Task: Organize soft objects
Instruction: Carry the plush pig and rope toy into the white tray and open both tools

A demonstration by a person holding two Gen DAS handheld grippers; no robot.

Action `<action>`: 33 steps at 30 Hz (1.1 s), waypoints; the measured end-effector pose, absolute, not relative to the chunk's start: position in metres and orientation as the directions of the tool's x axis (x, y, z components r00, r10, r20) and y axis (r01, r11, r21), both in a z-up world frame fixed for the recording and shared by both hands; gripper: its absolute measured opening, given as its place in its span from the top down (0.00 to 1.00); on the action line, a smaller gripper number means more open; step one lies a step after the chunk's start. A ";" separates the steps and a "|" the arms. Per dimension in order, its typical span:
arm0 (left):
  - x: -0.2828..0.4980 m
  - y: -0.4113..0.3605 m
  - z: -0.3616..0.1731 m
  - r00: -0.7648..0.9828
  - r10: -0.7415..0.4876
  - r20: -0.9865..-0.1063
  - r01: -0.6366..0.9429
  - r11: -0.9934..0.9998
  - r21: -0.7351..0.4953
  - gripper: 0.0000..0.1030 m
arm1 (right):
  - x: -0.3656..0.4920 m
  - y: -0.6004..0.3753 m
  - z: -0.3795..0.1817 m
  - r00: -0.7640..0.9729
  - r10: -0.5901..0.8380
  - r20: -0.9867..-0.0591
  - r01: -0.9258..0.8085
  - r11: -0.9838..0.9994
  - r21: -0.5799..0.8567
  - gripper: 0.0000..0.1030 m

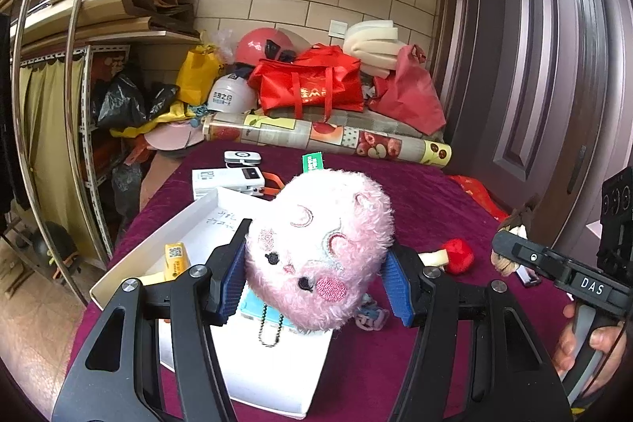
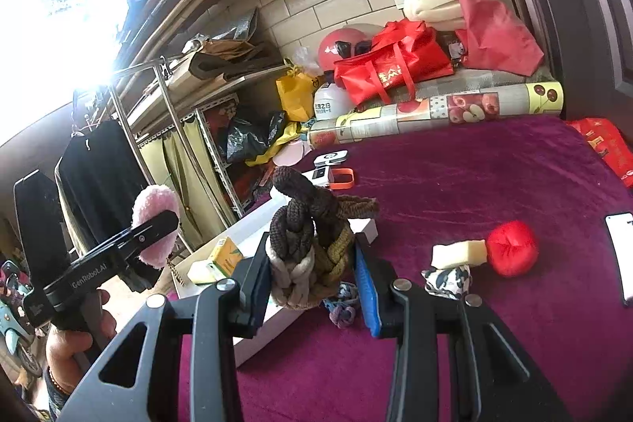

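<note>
Two soft toys held, one in each gripper, over the desk covered in purple velvet cloth.

The left gripper has its fingers part-open and pressed on both sides of a fluffy pink round plush with an embroidered face, which sits between the blue pads above a shallow white cardboard box. The right gripper has its fingers nearly closed on a knotted toy of thick brown, tan and white braided rope, whose dark loops rise above the fingertips. Beyond and to the right of the right fingers a red-capped plush mushroom with a cream stem lies on the cloth, with a small patterned fabric piece just beside its stem. A small blue-and-purple knitted piece lies below, between the right fingers.
</note>
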State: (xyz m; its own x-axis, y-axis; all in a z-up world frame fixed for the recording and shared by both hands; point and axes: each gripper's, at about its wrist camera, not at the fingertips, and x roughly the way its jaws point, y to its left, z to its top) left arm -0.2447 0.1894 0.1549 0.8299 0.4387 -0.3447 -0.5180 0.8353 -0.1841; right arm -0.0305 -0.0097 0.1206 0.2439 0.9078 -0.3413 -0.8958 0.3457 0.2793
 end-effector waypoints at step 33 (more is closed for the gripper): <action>-0.264 0.245 0.126 0.649 0.631 -0.425 -0.724 0.684 -0.090 0.41 | -0.030 0.073 0.113 0.079 0.895 -0.439 -0.905 0.248 0.344 0.63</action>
State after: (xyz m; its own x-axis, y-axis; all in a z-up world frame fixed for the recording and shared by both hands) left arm -0.2640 0.2452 0.1260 0.6489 0.6309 -0.4253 -0.7240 0.6839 -0.0901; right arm -0.0298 0.0732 0.1133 0.0788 0.8951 -0.4388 -0.9054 0.2484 0.3443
